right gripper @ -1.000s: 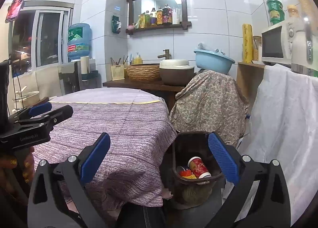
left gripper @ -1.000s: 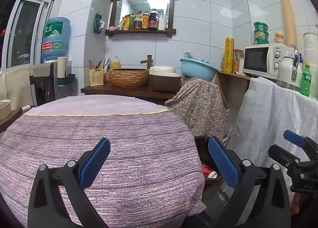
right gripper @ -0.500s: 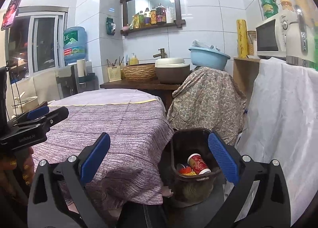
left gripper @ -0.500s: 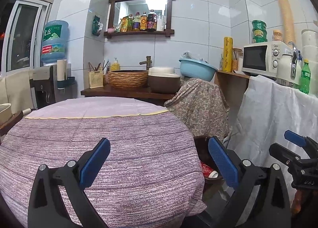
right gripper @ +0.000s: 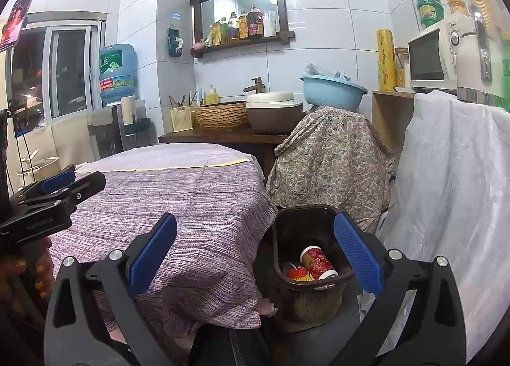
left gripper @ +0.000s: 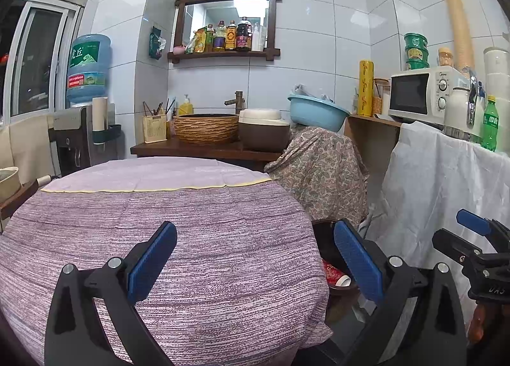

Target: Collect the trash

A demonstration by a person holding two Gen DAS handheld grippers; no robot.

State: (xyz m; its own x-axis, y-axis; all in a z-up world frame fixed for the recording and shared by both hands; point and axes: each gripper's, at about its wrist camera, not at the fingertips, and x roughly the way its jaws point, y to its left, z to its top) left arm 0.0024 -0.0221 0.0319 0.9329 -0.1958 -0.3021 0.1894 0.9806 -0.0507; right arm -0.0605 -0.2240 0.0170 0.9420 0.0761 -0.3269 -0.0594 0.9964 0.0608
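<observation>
The dark trash bin [right gripper: 310, 249] stands on the floor just past the draped right edge of the round table [right gripper: 197, 206], in a narrow gap bounded behind by a paisley-covered stand [right gripper: 328, 162] and on its far side by a white sheet [right gripper: 452, 193] hanging over a counter. A red paper cup [right gripper: 317, 262] lies tilted inside the bin on top of orange-yellow scraps [right gripper: 298, 274].

The right gripper [right gripper: 255, 254] hovers above the table's corner and the bin with its blue pads [right gripper: 357, 254] spread wide, nothing between them. The left gripper [left gripper: 255, 262] hangs over the purple striped tablecloth [left gripper: 191, 238], its pads [left gripper: 153, 260] likewise far apart and empty. The cloth's top is bare across the whole span left of the bin, back to the lilac strip [left gripper: 159, 174] at its far edge.

From the left wrist only a sliver of the bin [left gripper: 325, 248] and the cup's rim [left gripper: 342, 281] show past the table edge, half hidden by the gripper's own finger; the right gripper [left gripper: 471, 245] appears beyond the bin, in front of the sheet. The right wrist looks straight down into the bin and catches the left gripper [right gripper: 54, 193], with painted nails on its handle, over the table well left of the bin
</observation>
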